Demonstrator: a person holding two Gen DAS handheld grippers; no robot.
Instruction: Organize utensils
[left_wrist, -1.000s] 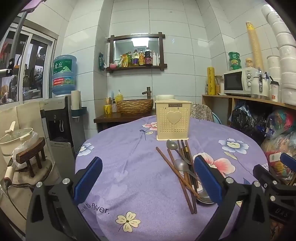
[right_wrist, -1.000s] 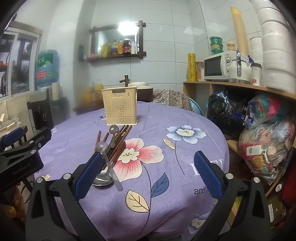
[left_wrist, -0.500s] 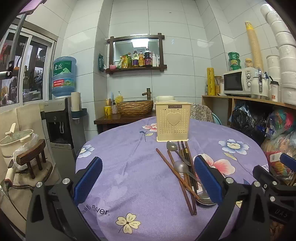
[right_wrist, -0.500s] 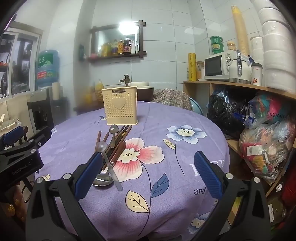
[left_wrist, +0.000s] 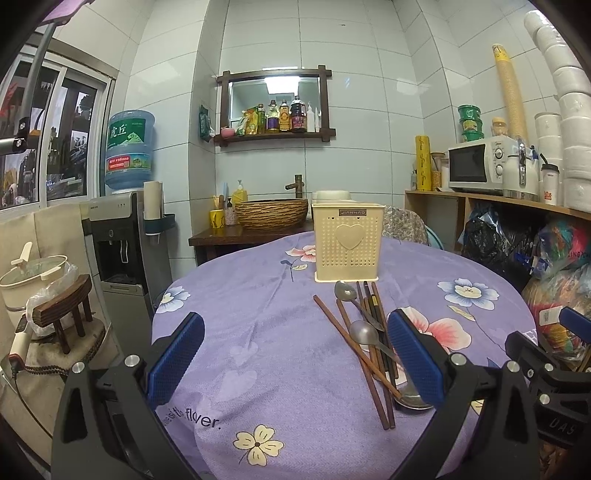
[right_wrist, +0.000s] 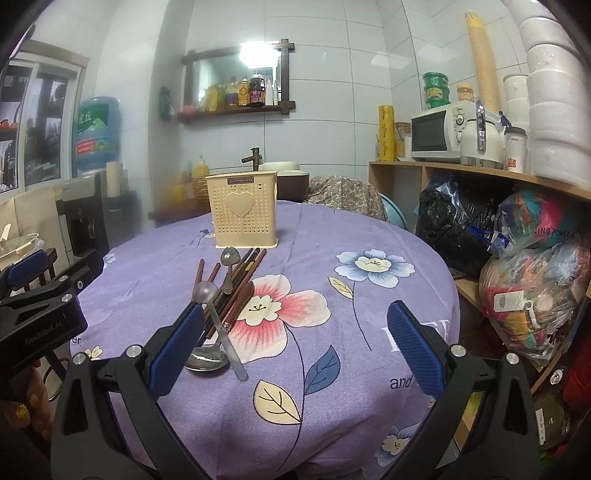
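Left gripper (left_wrist: 295, 350) and right gripper (right_wrist: 295, 339) both gape wide with nothing between their blue pads, hovering low over the round table's purple floral cloth (right_wrist: 369, 295), placed as they were a second ago. Between them lies an unmoved heap of brown chopsticks (left_wrist: 369, 350) and metal spoons (left_wrist: 364, 332), crossing one another. Just beyond stands an upright cream perforated utensil holder (left_wrist: 347, 243), heart-embossed, labelled "JIANHAO". The cloth reads "flower."
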